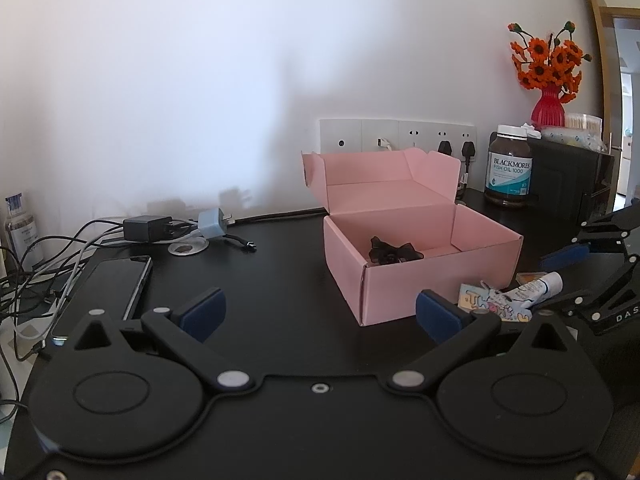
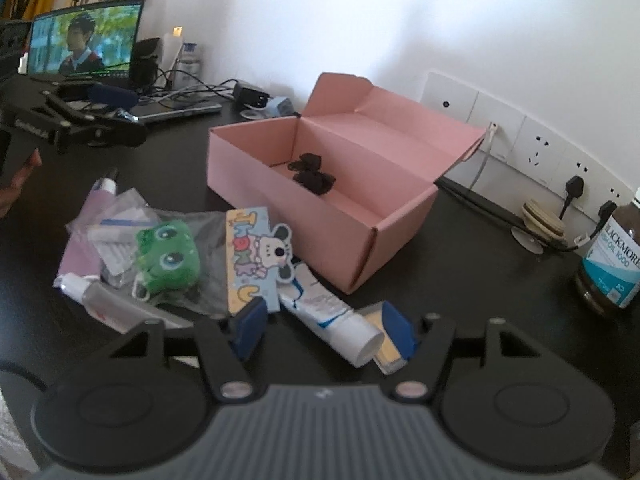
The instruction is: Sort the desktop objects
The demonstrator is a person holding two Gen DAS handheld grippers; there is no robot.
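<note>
Pink box [image 2: 320, 200], lid raised, on the black desk [image 1: 280, 280], holding one black bow [image 2: 310, 172]. Beside it lie a white tube [image 2: 332, 320] and green frog toy [image 2: 166, 256]. Left gripper [image 1: 320, 312] and right gripper [image 2: 326, 330] both gape, empty.

The left wrist camera sits low over the black desk, left of and fairly near the open pink box [image 1: 416, 256], facing the white wall behind the box. The right wrist camera looks from in front of the box [image 2: 320, 196], closer and tilted down. Both share the box and the fish oil bottle [image 1: 509, 168] to its right, probably the same bottle [image 2: 614, 256].
</note>
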